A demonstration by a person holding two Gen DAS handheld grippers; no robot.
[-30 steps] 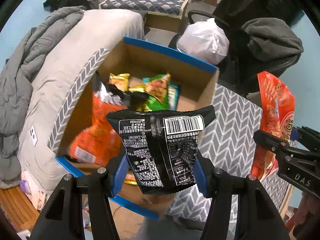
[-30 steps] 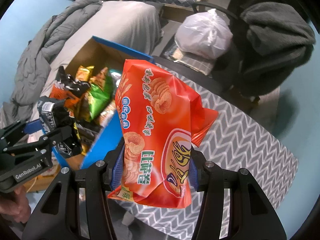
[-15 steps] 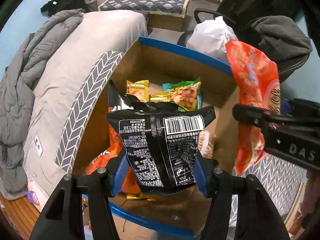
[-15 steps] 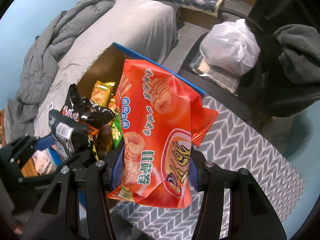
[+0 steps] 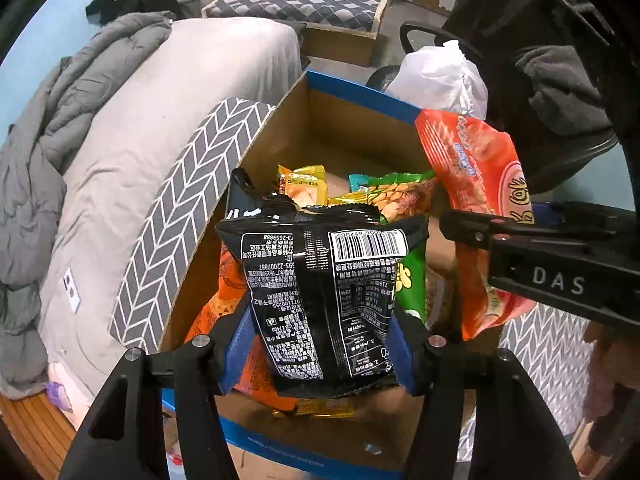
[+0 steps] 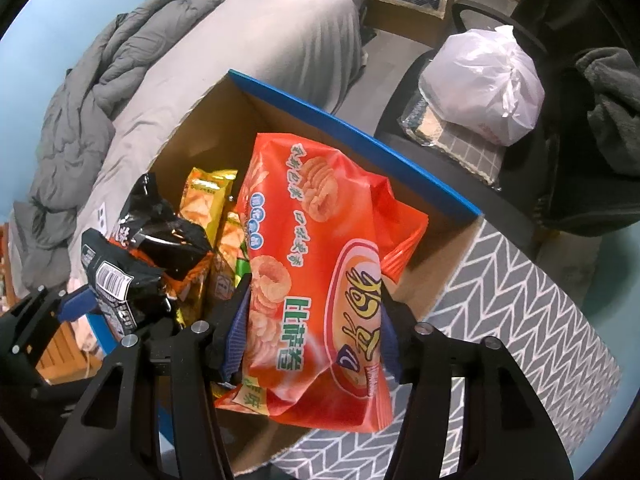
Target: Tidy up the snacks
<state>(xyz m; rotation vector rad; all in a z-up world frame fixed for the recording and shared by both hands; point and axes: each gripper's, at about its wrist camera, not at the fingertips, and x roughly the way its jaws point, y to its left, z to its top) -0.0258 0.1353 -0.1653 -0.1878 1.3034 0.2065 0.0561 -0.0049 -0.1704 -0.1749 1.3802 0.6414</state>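
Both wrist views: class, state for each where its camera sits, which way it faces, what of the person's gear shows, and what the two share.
Left wrist: on the left claw, facing steeply down into the box; black bag between its opening jaws; right claw at right.
Right wrist: on the right claw, facing down at the box's edge; orange bag between opening jaws; left claw at left.
Shared: box, both bags, white sack, bed.

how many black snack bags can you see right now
2. One black bag sits between the left gripper fingers, which are opening, above the cardboard box. A second black bag stands inside the box. Others may be buried.
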